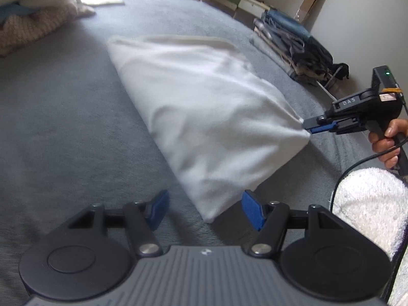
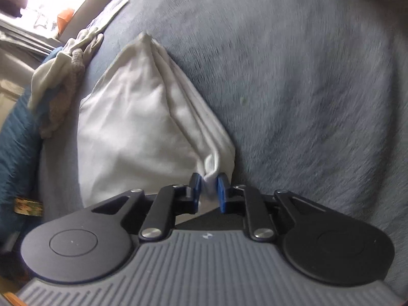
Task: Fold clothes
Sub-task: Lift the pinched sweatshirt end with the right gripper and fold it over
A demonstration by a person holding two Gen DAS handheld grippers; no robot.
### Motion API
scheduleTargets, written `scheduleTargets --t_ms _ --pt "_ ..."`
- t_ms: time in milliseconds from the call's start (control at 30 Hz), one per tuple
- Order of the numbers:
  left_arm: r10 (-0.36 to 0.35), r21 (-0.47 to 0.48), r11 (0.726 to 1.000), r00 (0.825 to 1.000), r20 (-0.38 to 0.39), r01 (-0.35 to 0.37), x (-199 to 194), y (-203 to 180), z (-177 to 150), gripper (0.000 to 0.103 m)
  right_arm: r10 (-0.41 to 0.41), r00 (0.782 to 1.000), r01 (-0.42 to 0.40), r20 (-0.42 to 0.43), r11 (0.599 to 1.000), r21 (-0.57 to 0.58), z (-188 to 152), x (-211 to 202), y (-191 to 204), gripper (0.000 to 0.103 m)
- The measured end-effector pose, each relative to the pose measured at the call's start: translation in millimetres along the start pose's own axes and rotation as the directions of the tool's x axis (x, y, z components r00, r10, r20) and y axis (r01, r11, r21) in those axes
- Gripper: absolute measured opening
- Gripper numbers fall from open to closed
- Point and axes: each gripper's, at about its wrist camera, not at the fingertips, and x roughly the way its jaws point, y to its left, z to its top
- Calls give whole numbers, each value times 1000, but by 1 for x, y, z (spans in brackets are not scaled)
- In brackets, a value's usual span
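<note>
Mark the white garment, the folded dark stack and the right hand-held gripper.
white garment (image 1: 204, 117), left wrist view, middle of cloth.
folded dark stack (image 1: 293, 43), left wrist view, its side.
right hand-held gripper (image 2: 208, 187), right wrist view, between fingertips.

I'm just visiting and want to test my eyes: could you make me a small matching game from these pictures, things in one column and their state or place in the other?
Things:
1. white cloth
2. left gripper
3. right gripper
4. dark clothes stack

States or places:
A. open, holding nothing
B. folded, at the bed's far edge near the wall
C. pinched at one corner, lifted off the grey blanket
D. shut on fabric

Pairs: 1-C, 2-A, 3-D, 4-B
</note>
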Motion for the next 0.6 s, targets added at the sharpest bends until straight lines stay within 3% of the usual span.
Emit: scheduleTargets --t_ms 67,200,333,400,467,500,600 --pt "-1 22 1000 998 58 0 -13 -1 4 63 -49 997 54 56 996 -77 -1 -14 14 18" --pt "-44 111 993 988 150 27 -22 -14 17 61 -16 992 49 124 963 -265 -6 -29 54 18" --pt "-47 213 977 994 102 25 6 -31 13 58 -26 997 55 67 875 -480 -14 0 97 17" --pt "-34 242 970 998 47 22 25 -34 4 56 -100 995 86 3 843 -532 -19 30 102 15" --pt "-18 269 963 999 35 8 37 -38 -6 56 -198 979 140 -39 804 -578 -24 62 102 13" --pt "-14 287 958 999 44 1 37 -40 -7 56 -207 977 140 -47 795 -590 -25 69 101 13" --pt "-36 271 962 998 44 23 37 -36 -7 57 -203 976 129 -73 820 -557 -19 70 97 13"
